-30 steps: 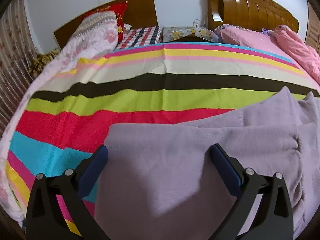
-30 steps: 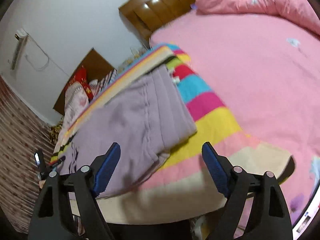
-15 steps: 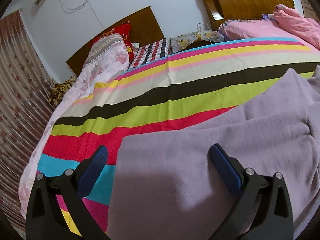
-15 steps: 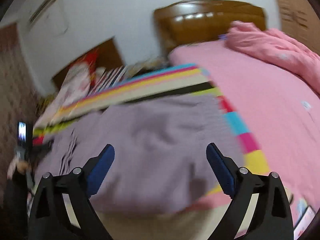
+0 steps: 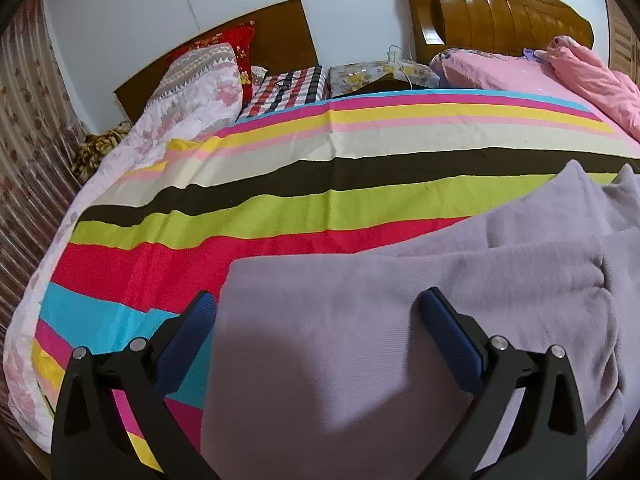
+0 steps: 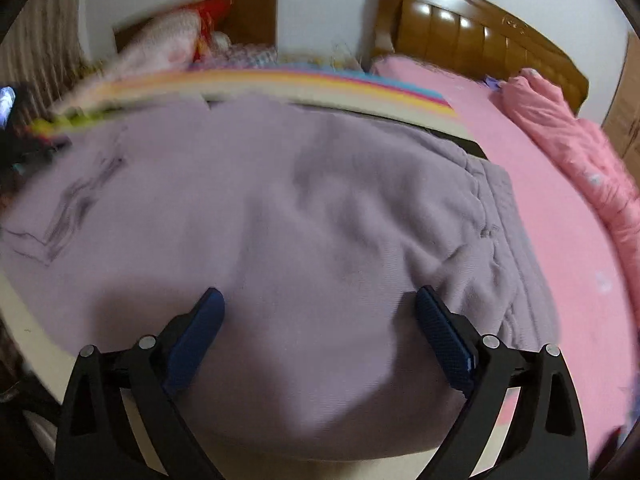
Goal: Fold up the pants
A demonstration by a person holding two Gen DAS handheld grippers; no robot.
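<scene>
Lilac pants point(image 5: 360, 328) lie spread on a striped bedsheet point(image 5: 280, 184), their left end under my left gripper point(image 5: 318, 300). That gripper is open and empty, just above the cloth near its left edge. In the right wrist view the pants point(image 6: 280, 208) fill the middle, with the ribbed waistband point(image 6: 504, 216) bunched at the right. My right gripper point(image 6: 318, 300) is open and empty, hovering over the near edge of the pants.
A pink bed point(image 6: 560, 208) with a pink quilt point(image 6: 568, 140) adjoins on the right. Pillows point(image 5: 200, 84) and wooden headboards point(image 5: 492, 4) stand at the back. The bed's left edge point(image 5: 24, 320) drops beside a curtain.
My right gripper has swung left and down from above the pink bed to over the pants. My left gripper has shifted slightly and stays open over the pants' left end.
</scene>
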